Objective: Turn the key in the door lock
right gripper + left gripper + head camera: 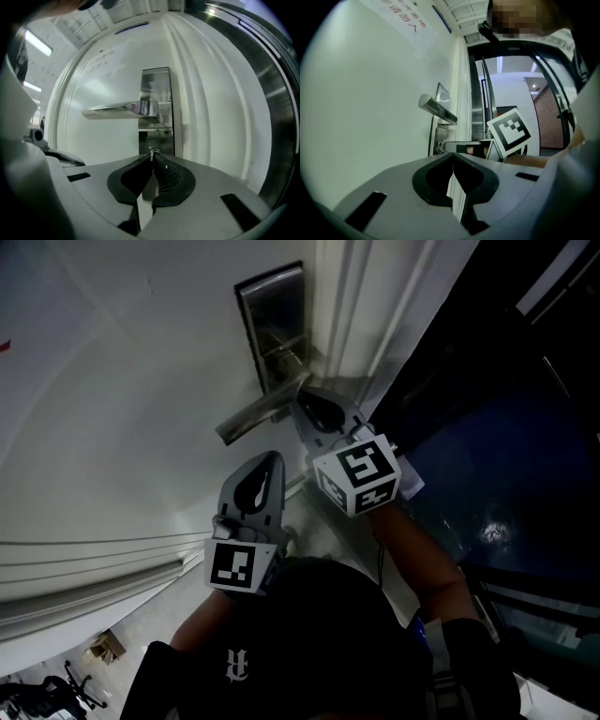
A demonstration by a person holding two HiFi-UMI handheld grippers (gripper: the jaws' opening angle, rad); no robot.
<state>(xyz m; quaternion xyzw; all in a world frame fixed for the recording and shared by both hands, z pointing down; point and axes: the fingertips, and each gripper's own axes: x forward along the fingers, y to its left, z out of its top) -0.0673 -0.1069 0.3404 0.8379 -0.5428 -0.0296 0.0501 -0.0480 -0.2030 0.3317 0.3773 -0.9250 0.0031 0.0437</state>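
Your right hand-held gripper (305, 397) is up against the white door (122, 409), with its tips just under the silver lever handle (258, 415) and against the lower part of the metal lock plate (272, 324). In the right gripper view, its jaws are clenched together on the key (153, 152). The key shows only as a small rounded bit of metal at the very tips, seated in the plate below the handle; little more of it can be made out. The handle sticks out level to the left of the plate, above your jaws. Your left hand-held gripper (272, 460) hangs lower and to the left, clear of the door and of the handle. In the left gripper view, its jaws are pressed together at the tips with nothing between them. That view also looks along the door face, showing the handle from the side and your right gripper reaching in to the plate. The door frame (352, 306) runs just to the right of the plate.
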